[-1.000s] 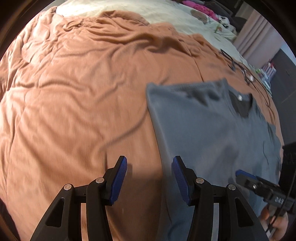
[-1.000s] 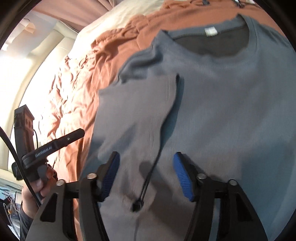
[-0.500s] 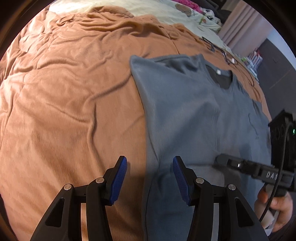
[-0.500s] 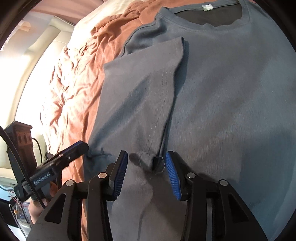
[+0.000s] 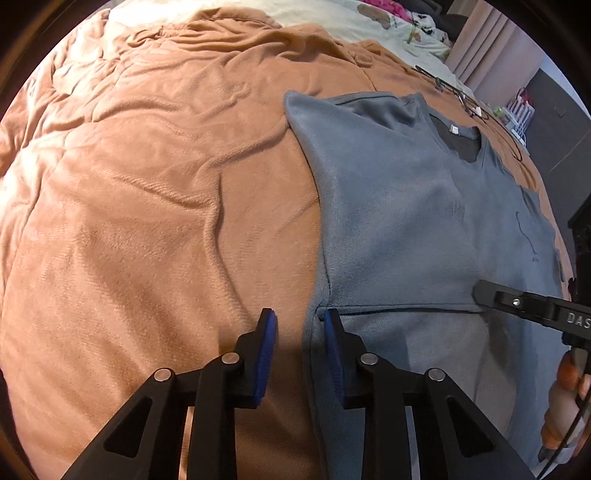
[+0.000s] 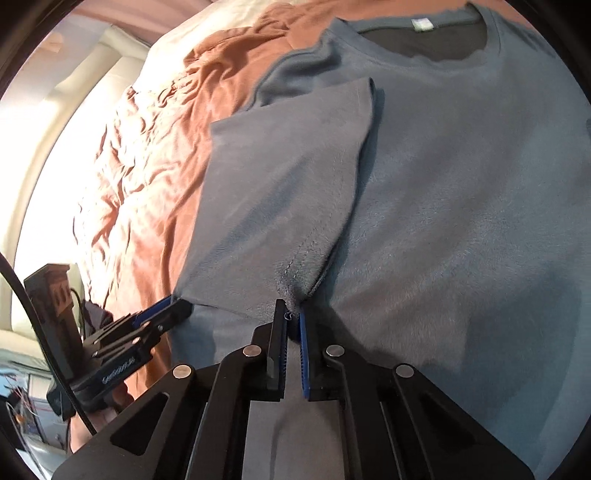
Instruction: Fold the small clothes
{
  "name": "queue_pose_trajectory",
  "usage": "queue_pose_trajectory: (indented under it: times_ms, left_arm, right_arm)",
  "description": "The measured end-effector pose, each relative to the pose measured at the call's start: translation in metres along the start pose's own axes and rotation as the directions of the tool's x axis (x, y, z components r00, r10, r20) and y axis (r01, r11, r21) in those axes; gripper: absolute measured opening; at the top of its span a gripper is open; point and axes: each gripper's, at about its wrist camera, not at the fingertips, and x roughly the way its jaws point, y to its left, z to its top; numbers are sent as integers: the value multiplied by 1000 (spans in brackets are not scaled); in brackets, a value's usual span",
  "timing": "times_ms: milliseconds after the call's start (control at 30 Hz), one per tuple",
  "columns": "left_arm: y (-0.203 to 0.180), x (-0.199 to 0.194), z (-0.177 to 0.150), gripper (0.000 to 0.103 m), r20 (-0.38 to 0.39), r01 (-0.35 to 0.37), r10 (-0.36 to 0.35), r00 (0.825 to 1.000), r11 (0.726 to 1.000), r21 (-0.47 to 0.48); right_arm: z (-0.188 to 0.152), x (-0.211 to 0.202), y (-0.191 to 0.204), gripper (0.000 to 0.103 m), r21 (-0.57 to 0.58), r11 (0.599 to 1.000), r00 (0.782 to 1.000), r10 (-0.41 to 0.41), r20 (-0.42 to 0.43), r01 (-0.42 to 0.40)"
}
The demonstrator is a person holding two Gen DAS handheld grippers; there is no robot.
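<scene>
Grey T-shirt lies flat on the orange blanket. My right gripper pinches its folded hem; left gripper, spread, straddles the side edge, presumably to grip.

Bed: cream sheet visible at far end. Rumpled orange-brown blanket covers most of it. Grey-blue T-shirt lies flat on blanket, neck toward far end, one sleeve folded inward. Thin dark cable lies on blanket beyond collar.
</scene>
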Motion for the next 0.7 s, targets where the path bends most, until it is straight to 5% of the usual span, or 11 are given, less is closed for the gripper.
queue_pose_trajectory:
  times_ms: [333,400,467,500,700]
  left_arm:
    - [8,-29,-12,28,-14,-43,43,999,999,-21]
    - [9,-38,-13,28,-11,-34,34,999,999,-31]
    - [9,-49,-15,29,-2,-32,32,999,998,-51]
    - [8,-54,-16,29,3,-36,36,999,998,-57]
    - [-14,-84,-21,55,49,-31,34,998,998,-59]
  right_arm:
    - [-12,-5,15,6,-76,996,998,-55,-23,53]
    - [-14,-15,14,17,-74,996,999,-41,-9,40]
    - [-17,-30,10,51,-81,996,999,-43,23,44]
    - [-19,-39,8,57,-83,995,998,-44,48,48]
    - [-36,-89,-16,59,-72,997,995,-31,93,38]
